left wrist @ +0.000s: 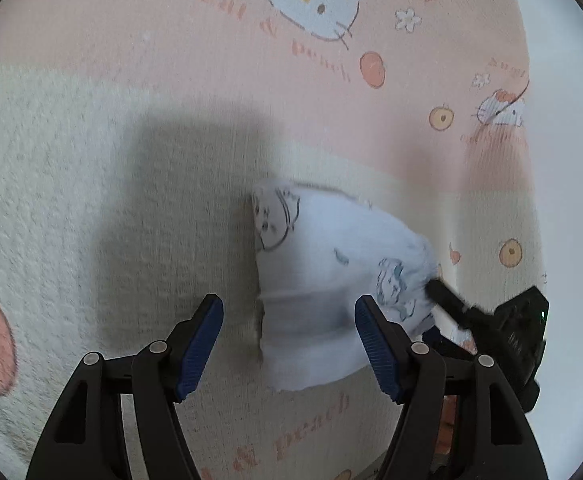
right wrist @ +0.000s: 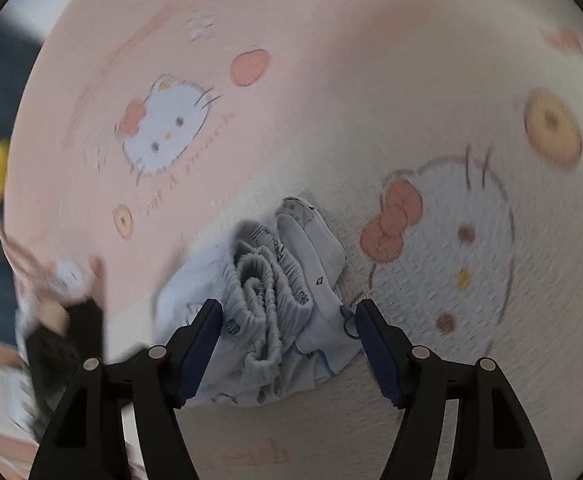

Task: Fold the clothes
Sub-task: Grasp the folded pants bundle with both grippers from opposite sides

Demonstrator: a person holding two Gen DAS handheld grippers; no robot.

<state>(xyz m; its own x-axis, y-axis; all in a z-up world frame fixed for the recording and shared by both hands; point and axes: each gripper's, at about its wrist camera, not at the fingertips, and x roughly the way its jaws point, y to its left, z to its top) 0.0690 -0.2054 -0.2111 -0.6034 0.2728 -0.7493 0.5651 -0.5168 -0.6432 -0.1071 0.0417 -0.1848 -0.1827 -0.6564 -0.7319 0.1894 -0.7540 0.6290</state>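
The garment [right wrist: 275,312] lies bunched on the blanket [right wrist: 371,80] directly ahead between the spread fingers of the right hand-held gripper [right wrist: 289,348], nearer than the left hand-held gripper [left wrist: 289,344], also spread, garment ahead and slightly right.

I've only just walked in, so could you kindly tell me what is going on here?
A person is folding clothes on a pink cartoon-cat blanket. A small pale printed garment lies bunched up, elastic waistband showing. The left hand-held gripper hangs open over it, gripping nothing. The right hand-held gripper is open too, fingers either side of the bundle. Both views are motion-blurred.
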